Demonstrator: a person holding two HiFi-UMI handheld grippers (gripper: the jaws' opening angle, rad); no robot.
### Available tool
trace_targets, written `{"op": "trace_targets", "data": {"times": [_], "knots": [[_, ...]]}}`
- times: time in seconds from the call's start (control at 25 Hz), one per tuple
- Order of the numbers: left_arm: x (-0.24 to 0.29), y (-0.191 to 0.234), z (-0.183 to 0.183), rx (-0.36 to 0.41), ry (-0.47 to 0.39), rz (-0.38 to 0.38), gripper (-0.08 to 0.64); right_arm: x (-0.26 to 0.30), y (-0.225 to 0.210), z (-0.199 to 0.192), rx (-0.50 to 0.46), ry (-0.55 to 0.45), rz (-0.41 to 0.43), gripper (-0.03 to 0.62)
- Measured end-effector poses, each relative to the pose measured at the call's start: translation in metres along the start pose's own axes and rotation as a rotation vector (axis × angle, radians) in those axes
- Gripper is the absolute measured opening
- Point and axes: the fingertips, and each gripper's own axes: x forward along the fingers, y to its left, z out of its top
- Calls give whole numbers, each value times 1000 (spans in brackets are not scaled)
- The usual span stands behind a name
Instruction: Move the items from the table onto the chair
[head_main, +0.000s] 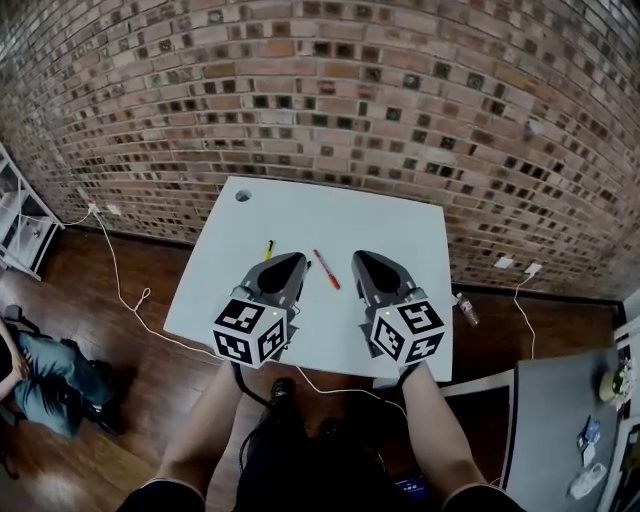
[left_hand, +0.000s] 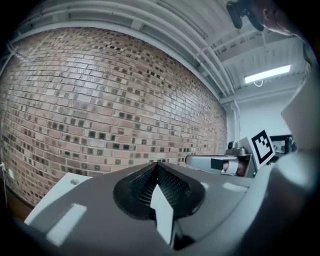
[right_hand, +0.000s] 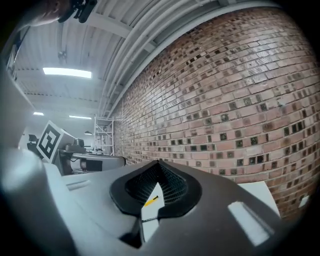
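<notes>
White table (head_main: 400, 230); left tongs (left_hand: 156, 166), right tongs (right_hand: 159, 165) closed, empty; yellow pen (right_hand: 151, 200) visible past right pair, not left.

This looks like a loft-style lab or workshop. A bare brick wall (head_main: 330, 90) runs behind a white table (head_main: 330, 215) on a dark wood floor (head_main: 90, 330), where loose cables (head_main: 120, 290) trail. Overhead are white beams (left_hand: 210, 45) and strip lights (left_hand: 267, 74). A metal rack (right_hand: 104, 137), a cluttered grey desk (head_main: 560, 420) and a seated person (head_main: 45, 385) are nearby.
</notes>
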Motion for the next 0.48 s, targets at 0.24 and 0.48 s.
{"op": "trace_targets", "data": {"times": [0.24,0.48], "knots": [[24,39,-11,-44,15,-35,12,40,-11,-6,-9,30,-50,2],[48,79,-20,-82,38,-97,12,81,-19,-11,-15,67,-116,2]]}}
